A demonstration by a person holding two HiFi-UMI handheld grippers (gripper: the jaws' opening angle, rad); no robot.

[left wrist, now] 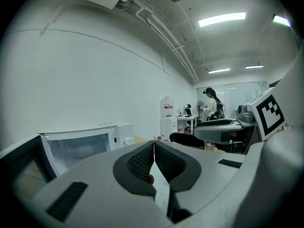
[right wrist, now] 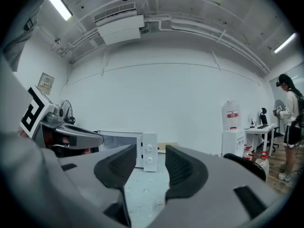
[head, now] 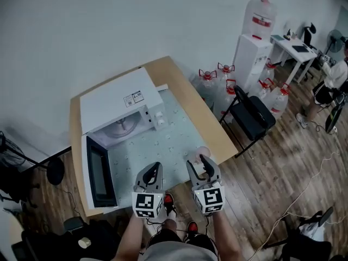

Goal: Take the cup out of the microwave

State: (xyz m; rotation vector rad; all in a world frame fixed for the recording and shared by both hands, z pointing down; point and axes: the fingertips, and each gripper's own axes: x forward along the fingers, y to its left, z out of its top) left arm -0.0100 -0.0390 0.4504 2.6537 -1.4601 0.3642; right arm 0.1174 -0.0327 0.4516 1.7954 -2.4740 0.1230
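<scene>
Our two hand-held tools hover over the near edge of a wooden bench, with the cup already out of the open microwave.

We hold the grey left tool [head: 156, 167] clenched on nothing, and the grey right tool [head: 197, 162] released, its jaws apart and empty. The small pale round cup [head: 202, 151] stands on the bench [head: 209, 118] near its near right edge, just beyond the right tool's tips, which is likely why that tool is open. The boxy white microwave [head: 117, 99] sits at the far left corner, its dark-windowed door [head: 98, 170] swung wide for access, and the cavity appears empty.
</scene>
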